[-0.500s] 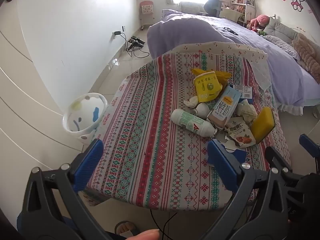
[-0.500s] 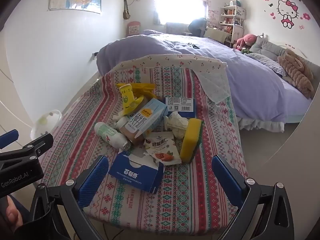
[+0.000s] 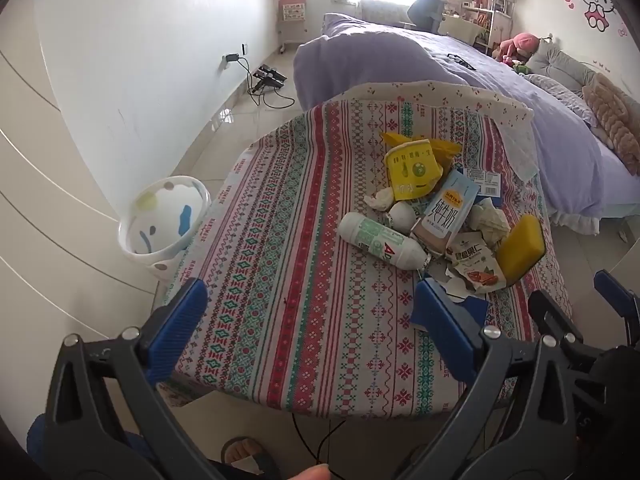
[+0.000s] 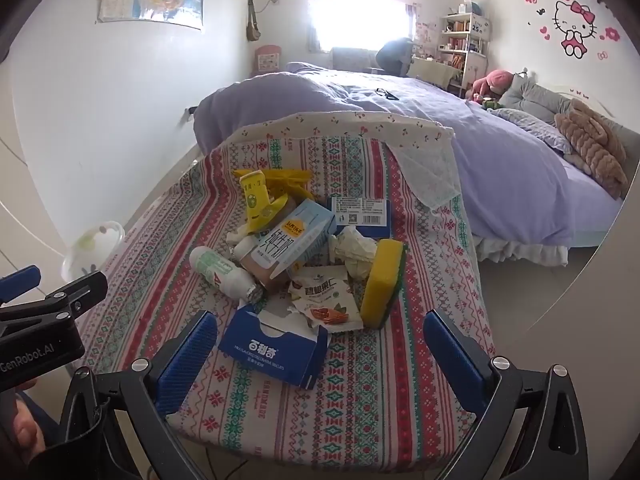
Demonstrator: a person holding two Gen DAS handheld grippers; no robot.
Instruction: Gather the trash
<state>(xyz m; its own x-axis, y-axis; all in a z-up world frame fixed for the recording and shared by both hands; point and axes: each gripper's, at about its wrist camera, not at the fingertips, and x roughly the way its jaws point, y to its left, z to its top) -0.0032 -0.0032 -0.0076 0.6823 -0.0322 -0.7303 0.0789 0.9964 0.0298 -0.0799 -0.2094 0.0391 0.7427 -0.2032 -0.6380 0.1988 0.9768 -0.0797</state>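
A heap of trash lies on a patterned tablecloth (image 3: 288, 280): a white bottle (image 3: 380, 240), a milk carton (image 3: 448, 212), a yellow carton (image 3: 412, 168), a snack wrapper (image 3: 474, 266), a yellow sponge (image 3: 520, 248), crumpled tissue (image 4: 356, 252) and a torn blue box (image 4: 276, 352). A white spotted bin (image 3: 164, 220) stands on the floor left of the table. My left gripper (image 3: 312, 328) is open and empty above the table's near edge. My right gripper (image 4: 320, 360) is open and empty, its jaws either side of the blue box, short of it.
A bed with a purple duvet (image 4: 440, 128) stands behind and to the right of the table. A white wall (image 3: 140, 60) runs along the left. Cables and a power strip (image 3: 268, 80) lie on the floor by the wall.
Both views show almost the same scene; both grippers have edged slightly closer to the table. Nothing was taken hold of.
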